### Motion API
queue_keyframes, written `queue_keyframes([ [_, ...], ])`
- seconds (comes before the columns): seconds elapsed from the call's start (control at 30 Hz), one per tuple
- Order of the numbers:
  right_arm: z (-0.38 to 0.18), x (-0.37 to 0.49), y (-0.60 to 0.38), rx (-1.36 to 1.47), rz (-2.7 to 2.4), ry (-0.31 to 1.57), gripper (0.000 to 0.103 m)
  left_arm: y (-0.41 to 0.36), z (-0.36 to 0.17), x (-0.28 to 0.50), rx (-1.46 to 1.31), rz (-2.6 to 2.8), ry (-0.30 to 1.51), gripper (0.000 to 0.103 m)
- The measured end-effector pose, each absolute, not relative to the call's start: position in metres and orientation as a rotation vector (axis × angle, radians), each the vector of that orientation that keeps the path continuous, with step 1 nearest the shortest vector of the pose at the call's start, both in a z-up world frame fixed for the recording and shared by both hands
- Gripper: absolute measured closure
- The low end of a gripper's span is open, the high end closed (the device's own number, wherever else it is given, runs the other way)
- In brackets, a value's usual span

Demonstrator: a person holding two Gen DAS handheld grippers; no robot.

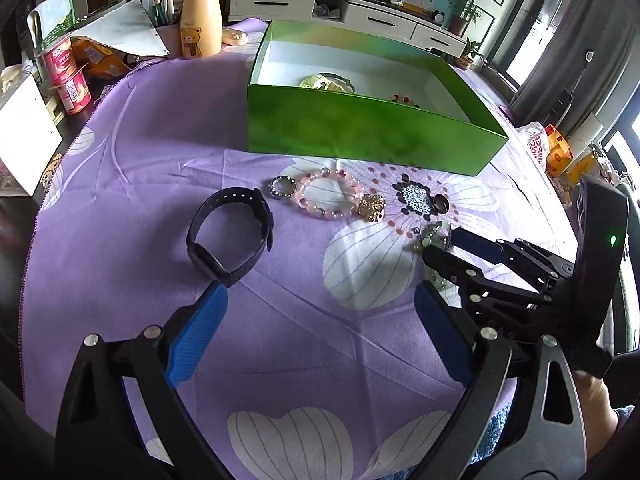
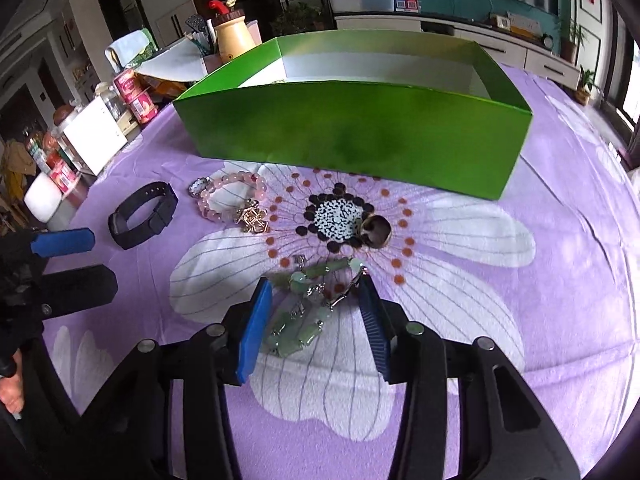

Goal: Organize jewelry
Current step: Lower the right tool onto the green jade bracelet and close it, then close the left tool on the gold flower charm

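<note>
A pale green jade bracelet (image 2: 304, 308) lies on the purple flowered cloth between the blue pads of my right gripper (image 2: 316, 284), which is open around it; the pads do not clearly press it. My left gripper (image 1: 320, 288) stands open over bare cloth, its left fingertip just short of a black watch band (image 1: 230, 236). Behind that lie a pink bead bracelet (image 1: 328, 196), a small silver ring (image 1: 283, 187), a gold charm (image 1: 370, 206) and a brown ring (image 2: 376, 232). The green box (image 1: 360, 132) sits beyond, with a few pieces inside.
A yellow bear bottle (image 1: 200, 24), pink yoghurt cups (image 1: 70, 80), a white box (image 1: 20, 132) and a pen cup crowd the far left of the table. Snack bags (image 1: 556, 152) lie at the right edge. A person's hand (image 2: 10, 392) holds the left gripper.
</note>
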State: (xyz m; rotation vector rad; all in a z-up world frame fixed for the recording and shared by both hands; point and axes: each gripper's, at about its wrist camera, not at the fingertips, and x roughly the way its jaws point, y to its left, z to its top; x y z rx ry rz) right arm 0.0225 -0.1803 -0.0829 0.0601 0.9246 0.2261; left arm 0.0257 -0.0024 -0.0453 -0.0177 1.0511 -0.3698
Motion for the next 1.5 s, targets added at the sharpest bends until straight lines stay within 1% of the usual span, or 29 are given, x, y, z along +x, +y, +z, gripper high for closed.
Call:
queue_keyframes([
  [0.1, -0.083, 0.024, -0.175, 0.002, 0.205, 0.918, 0.070, -0.002, -0.046, 0.028, -0.021, -0.365, 1.054, 0.008],
  [0.17, -0.083, 0.024, -0.175, -0.007, 0.210, 0.913, 0.090, -0.001, -0.047, 0.030, -0.027, -0.364, 1.056, 0.007],
  [0.2, -0.083, 0.025, -0.175, -0.005, 0.209, 0.910, 0.093, -0.001, -0.047, 0.030, -0.028, -0.363, 1.054, 0.007],
  [0.33, -0.084, 0.022, -0.185, 0.080, 0.240, 0.901, 0.094, -0.001, -0.048, 0.031, -0.032, -0.357, 1.043, 0.008],
  [0.4, -0.079, 0.018, -0.190, 0.114, 0.255, 0.885, 0.101, -0.001, -0.049, 0.031, -0.040, -0.361, 1.039, 0.008],
  [0.43, -0.075, 0.016, -0.193, 0.123, 0.253, 0.872, 0.102, -0.002, -0.049, 0.031, -0.040, -0.363, 1.036, 0.008],
  [0.53, -0.066, 0.011, -0.203, 0.150, 0.253, 0.841, 0.103, -0.007, -0.049, 0.032, -0.027, -0.371, 1.029, 0.008],
  [0.73, -0.060, 0.009, -0.221, 0.256, 0.273, 0.816, 0.103, -0.027, -0.049, 0.038, -0.005, -0.419, 1.019, 0.013],
  [0.8, -0.058, 0.008, -0.226, 0.282, 0.283, 0.807, 0.103, -0.037, -0.051, 0.041, 0.007, -0.436, 1.023, 0.018],
  [0.87, -0.053, 0.007, -0.232, 0.309, 0.290, 0.793, 0.103, -0.045, -0.052, 0.044, 0.020, -0.444, 1.023, 0.020],
  [0.93, -0.050, 0.007, -0.237, 0.336, 0.299, 0.783, 0.103, -0.053, -0.054, 0.047, 0.022, -0.462, 1.028, 0.026],
  [0.97, -0.048, 0.007, -0.239, 0.340, 0.302, 0.779, 0.103, -0.058, -0.056, 0.049, 0.024, -0.471, 1.030, 0.031],
  [1.0, -0.048, 0.007, -0.240, 0.340, 0.304, 0.777, 0.103, -0.062, -0.057, 0.052, 0.029, -0.473, 1.030, 0.034],
  [1.03, -0.048, 0.008, -0.241, 0.339, 0.306, 0.778, 0.103, -0.065, -0.058, 0.054, 0.033, -0.472, 1.029, 0.034],
  [1.17, -0.058, 0.011, -0.243, 0.354, 0.334, 0.825, 0.103, -0.074, -0.063, 0.063, 0.044, -0.474, 1.023, 0.044],
  [1.23, -0.063, 0.009, -0.245, 0.363, 0.364, 0.854, 0.102, -0.076, -0.066, 0.068, 0.051, -0.467, 1.025, 0.045],
  [1.27, -0.066, 0.008, -0.245, 0.354, 0.364, 0.867, 0.094, -0.077, -0.068, 0.070, 0.048, -0.468, 1.031, 0.045],
  [1.3, -0.069, 0.007, -0.245, 0.342, 0.357, 0.876, 0.090, -0.078, -0.070, 0.072, 0.046, -0.466, 1.034, 0.045],
  [1.33, -0.071, 0.005, -0.245, 0.330, 0.347, 0.881, 0.075, -0.079, -0.071, 0.074, 0.047, -0.463, 1.034, 0.045],
  [1.37, -0.073, 0.003, -0.245, 0.316, 0.344, 0.885, 0.066, -0.081, -0.074, 0.076, 0.051, -0.461, 1.036, 0.045],
  [1.43, -0.078, 0.004, -0.242, 0.292, 0.342, 0.906, 0.066, -0.084, -0.077, 0.078, 0.055, -0.460, 1.039, 0.045],
  [1.47, -0.080, 0.005, -0.240, 0.276, 0.339, 0.915, 0.066, -0.086, -0.078, 0.079, 0.066, -0.459, 1.037, 0.047],
  [1.5, -0.081, 0.006, -0.238, 0.260, 0.337, 0.919, 0.066, -0.088, -0.080, 0.080, 0.075, -0.453, 1.037, 0.051],
])
